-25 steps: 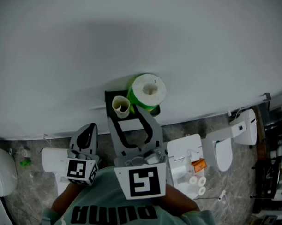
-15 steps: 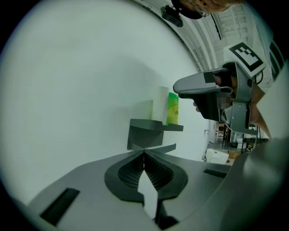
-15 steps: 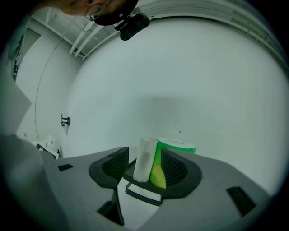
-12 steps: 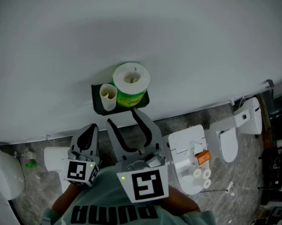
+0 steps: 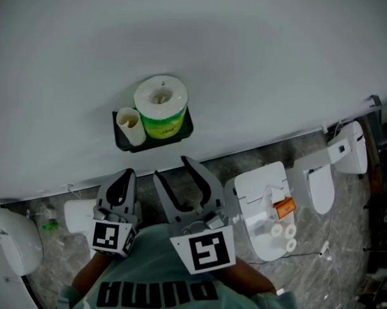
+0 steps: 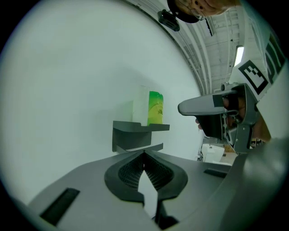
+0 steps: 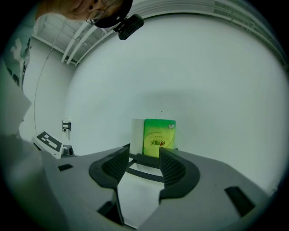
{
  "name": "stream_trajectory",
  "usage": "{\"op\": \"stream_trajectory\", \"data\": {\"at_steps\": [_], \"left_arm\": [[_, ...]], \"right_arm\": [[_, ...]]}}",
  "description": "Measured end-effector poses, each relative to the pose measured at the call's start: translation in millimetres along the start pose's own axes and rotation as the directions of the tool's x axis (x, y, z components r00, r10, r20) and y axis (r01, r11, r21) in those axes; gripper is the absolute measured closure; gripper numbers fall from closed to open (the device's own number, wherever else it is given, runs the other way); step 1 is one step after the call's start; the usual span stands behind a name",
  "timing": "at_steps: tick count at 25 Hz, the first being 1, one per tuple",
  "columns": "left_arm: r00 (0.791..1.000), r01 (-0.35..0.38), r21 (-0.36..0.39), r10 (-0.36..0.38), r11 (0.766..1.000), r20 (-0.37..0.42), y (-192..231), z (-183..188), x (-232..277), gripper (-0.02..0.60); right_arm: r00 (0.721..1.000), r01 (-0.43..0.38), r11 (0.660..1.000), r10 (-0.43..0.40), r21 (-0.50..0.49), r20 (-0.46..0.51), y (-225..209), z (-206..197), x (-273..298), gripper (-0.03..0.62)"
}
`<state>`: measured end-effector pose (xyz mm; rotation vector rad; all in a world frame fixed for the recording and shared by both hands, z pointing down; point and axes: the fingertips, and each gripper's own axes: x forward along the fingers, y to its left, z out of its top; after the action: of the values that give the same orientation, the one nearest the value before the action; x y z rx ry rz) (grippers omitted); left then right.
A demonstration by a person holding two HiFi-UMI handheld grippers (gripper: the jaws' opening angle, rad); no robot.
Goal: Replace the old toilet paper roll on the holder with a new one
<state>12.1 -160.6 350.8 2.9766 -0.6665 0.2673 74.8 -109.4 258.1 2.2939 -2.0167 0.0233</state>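
A dark wall holder (image 5: 121, 140) carries a green-wrapped new roll (image 5: 160, 108), standing upright. Beside it on the left stands a bare cream cardboard tube (image 5: 128, 124). My right gripper (image 5: 174, 170) is open and empty, its tips a short way below the holder and apart from it. In the right gripper view the green roll (image 7: 159, 137) and the tube (image 7: 137, 135) show beyond the open right gripper (image 7: 144, 163). My left gripper (image 5: 119, 186) is shut on nothing, lower left of the holder. The left gripper view shows the holder (image 6: 140, 128) side-on ahead of the left gripper (image 6: 144, 155).
White toilets stand on the stone floor below: one (image 5: 259, 184) with an orange item (image 5: 283, 208) and small white rolls (image 5: 284, 233) on it, another (image 5: 320, 187) further right, one (image 5: 9, 249) at far left. The pale wall (image 5: 260, 70) fills the upper view.
My right gripper, whose tips were up against the holder beside the green roll, has drawn back and now sits apart below it. The holder has shifted left in the head view.
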Motion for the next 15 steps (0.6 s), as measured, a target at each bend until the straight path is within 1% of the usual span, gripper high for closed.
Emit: {"op": "stream_trajectory", "data": {"at_steps": [6,10,13,15], "left_arm": [[1.0,0.028,0.024,-0.028,0.999,0.014,-12.7,1.6,-1.1,0.577],[1.0,0.028,0.029,-0.028,0.999,-0.002,-16.6,-1.0,-1.1,0.577],[1.0,0.026,0.018,-0.026,1.0,-0.009,-19.1,-2.8,-1.6,0.577],[1.0,0.028,0.026,-0.028,0.999,-0.011,-20.4,-3.4,-2.1,0.577]], "right_arm": [[0.999,-0.014,1.0,0.014,0.008,-0.038,-4.5,-21.9,-9.2,0.387],[0.999,-0.024,1.0,0.025,0.008,-0.047,-5.0,-30.6,-11.8,0.387],[0.998,-0.028,1.0,0.029,0.011,-0.05,-6.6,-33.7,-13.5,0.387],[0.999,-0.027,1.0,0.027,0.017,-0.044,-8.4,-34.2,-14.2,0.387]]}}
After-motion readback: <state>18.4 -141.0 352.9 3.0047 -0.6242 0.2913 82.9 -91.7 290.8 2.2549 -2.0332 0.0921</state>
